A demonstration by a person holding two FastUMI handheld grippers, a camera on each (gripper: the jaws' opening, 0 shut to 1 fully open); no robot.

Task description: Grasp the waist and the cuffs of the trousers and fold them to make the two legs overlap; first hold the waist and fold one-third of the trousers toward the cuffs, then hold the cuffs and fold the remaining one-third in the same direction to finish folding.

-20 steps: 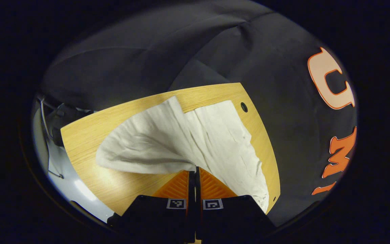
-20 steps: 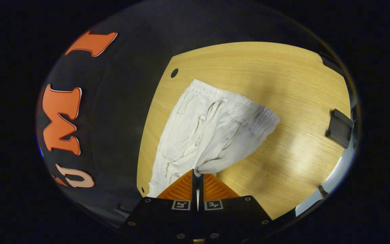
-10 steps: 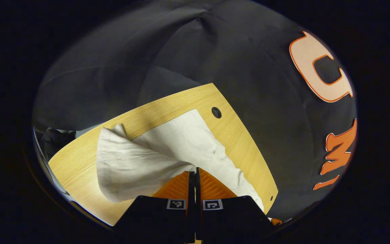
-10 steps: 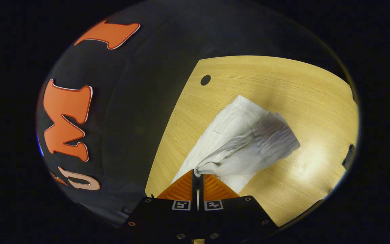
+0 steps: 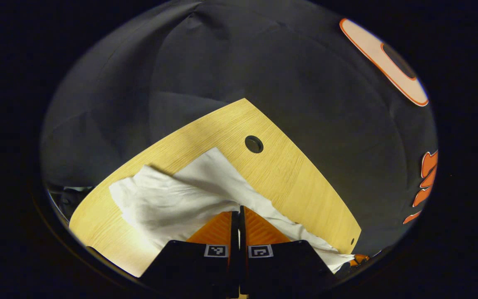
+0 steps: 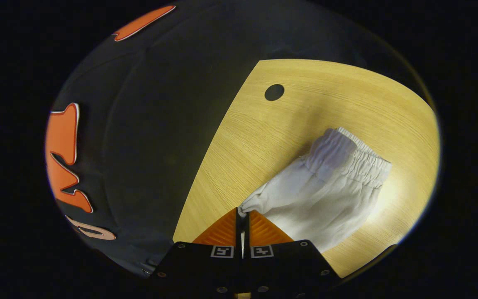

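Note:
White trousers (image 5: 172,203) lie on the wooden table (image 5: 288,178). In the left gripper view my left gripper (image 5: 239,211) is shut on the edge of the upper leg near its cuff end, and that leg drapes over the other leg (image 5: 218,168) beneath it. In the right gripper view my right gripper (image 6: 241,211) is shut on a pinch of cloth at the waist end of the trousers (image 6: 322,199). The elastic waistband (image 6: 363,162) is doubled over on itself, farther out to the right.
A round cable hole (image 5: 254,144) sits in the table past the leg ends, and another hole (image 6: 274,92) lies beyond the waist. The table's far edge (image 5: 305,141) meets the black booth cloth close behind the trousers.
Both grippers carried their held edges across toward the table's far side. The near leg and waist half now lie folded over the far half, and the trousers look narrower.

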